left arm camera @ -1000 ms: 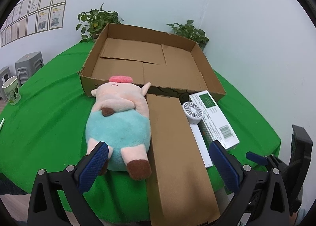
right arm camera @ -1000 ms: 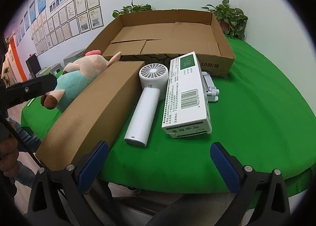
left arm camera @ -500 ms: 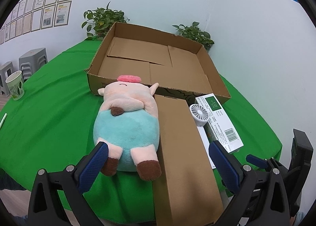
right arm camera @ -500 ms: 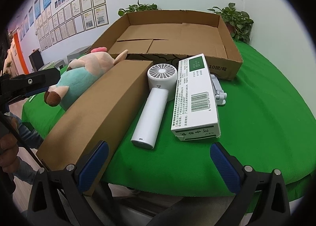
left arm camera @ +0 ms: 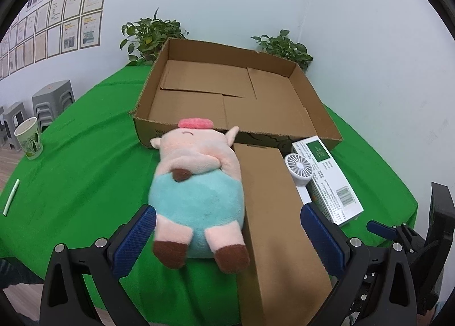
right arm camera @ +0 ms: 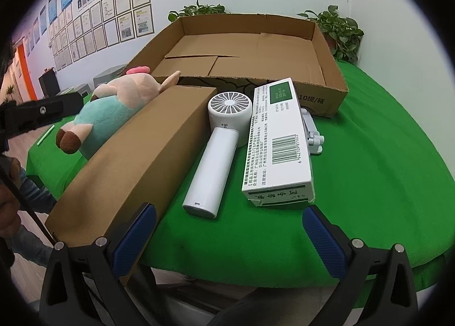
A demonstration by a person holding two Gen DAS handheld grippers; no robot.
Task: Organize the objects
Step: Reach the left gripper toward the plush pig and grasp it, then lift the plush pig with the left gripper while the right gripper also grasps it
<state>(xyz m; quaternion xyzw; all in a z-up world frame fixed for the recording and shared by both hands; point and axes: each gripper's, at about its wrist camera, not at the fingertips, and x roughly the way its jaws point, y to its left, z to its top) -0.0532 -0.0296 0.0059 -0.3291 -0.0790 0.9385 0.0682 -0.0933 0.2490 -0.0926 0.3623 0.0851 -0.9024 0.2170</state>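
A: Four things are waiting in a row on the green table [left arm camera: 85, 155], and none is lying in the open cardboard tray [left arm camera: 321, 115] yet.

B: What is changing?

B: Over the last second the left gripper [left arm camera: 224, 229] is closing in on the plush pig [left arm camera: 199, 183]; the toy is filling more of the left wrist view than it was. Its fingers are spread wide, the left pad [left arm camera: 136, 237] sitting just beside the pig's foot, nothing pinched.

A: And the right gripper [right arm camera: 227, 229]?

B: Also gaping and holding nothing, creeping nearer the white handheld fan [right arm camera: 219, 149], which is lying between the long brown box [right arm camera: 142, 161] and the white-and-green carton [right arm camera: 278, 141].

A: So the sorting is only beginning?

B: I am judging so: the pig, nose touching the tray's near wall, is looking like the first pick.
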